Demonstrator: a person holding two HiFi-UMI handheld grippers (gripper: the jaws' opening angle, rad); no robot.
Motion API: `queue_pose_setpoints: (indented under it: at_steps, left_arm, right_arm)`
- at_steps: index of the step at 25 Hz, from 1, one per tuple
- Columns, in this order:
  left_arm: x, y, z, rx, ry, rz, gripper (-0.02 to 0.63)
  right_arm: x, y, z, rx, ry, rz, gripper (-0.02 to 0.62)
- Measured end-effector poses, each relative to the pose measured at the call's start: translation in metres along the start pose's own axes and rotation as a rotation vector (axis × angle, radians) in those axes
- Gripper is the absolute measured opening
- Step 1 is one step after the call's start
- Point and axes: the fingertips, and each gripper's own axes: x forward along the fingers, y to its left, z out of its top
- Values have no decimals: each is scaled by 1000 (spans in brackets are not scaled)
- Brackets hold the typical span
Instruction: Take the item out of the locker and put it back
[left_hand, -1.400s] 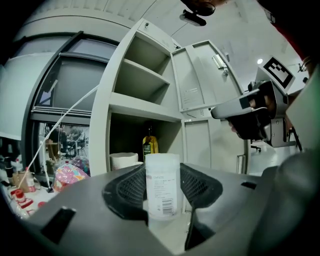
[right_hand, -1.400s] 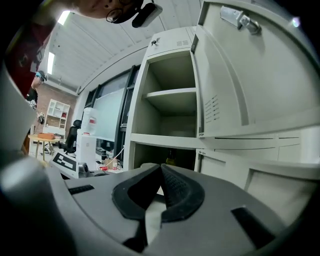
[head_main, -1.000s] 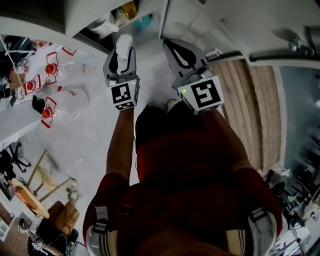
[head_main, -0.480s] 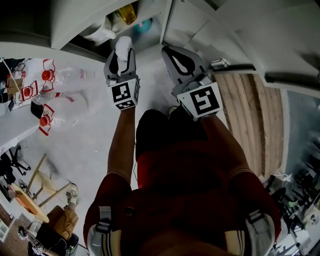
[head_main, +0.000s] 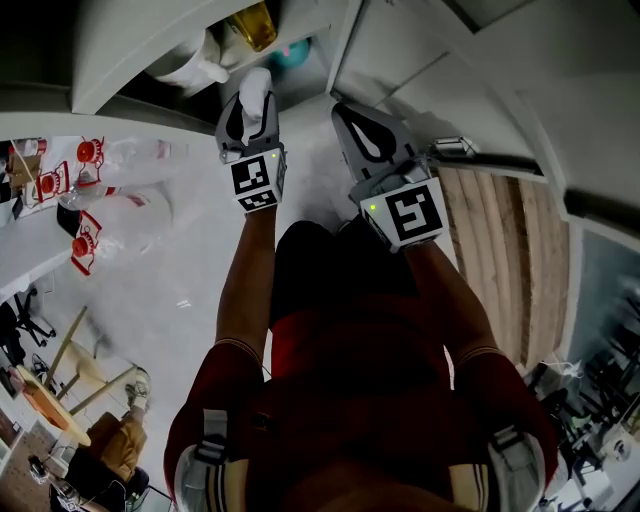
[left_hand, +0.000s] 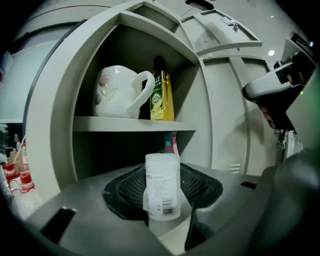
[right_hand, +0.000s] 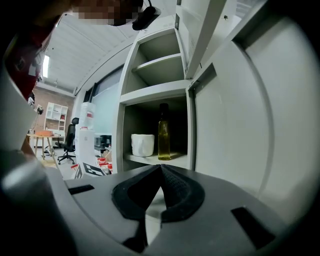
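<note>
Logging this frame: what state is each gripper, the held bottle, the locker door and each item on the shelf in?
Left gripper: shut on the translucent white plastic bottle.
That bottle: upright, outside the grey locker.
Right gripper: shut, empty.
Locker door: open.
White ceramic jug: upright on the shelf.
Yellow oil bottle: upright on the shelf, capped.

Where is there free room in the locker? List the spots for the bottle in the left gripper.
Best for the white bottle: the lower compartment, seemingly bare left of the spray bottle, though dark. The shelf is crowded: jug and oil bottle stand close together, leaving only a narrow strip right of the oil bottle.
</note>
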Motion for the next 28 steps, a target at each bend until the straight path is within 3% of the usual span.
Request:
queue_pose_setpoints:
  at_steps: [10, 28]
  left_arm:
    - [32, 13, -24, -4, 36, 27, 204]
    - [62, 29, -29, -3, 85, 68, 204]
  right_arm:
    - [4, -5, -12, 4, 5, 5, -3]
    - [2, -12, -19, 26, 22, -7, -3]
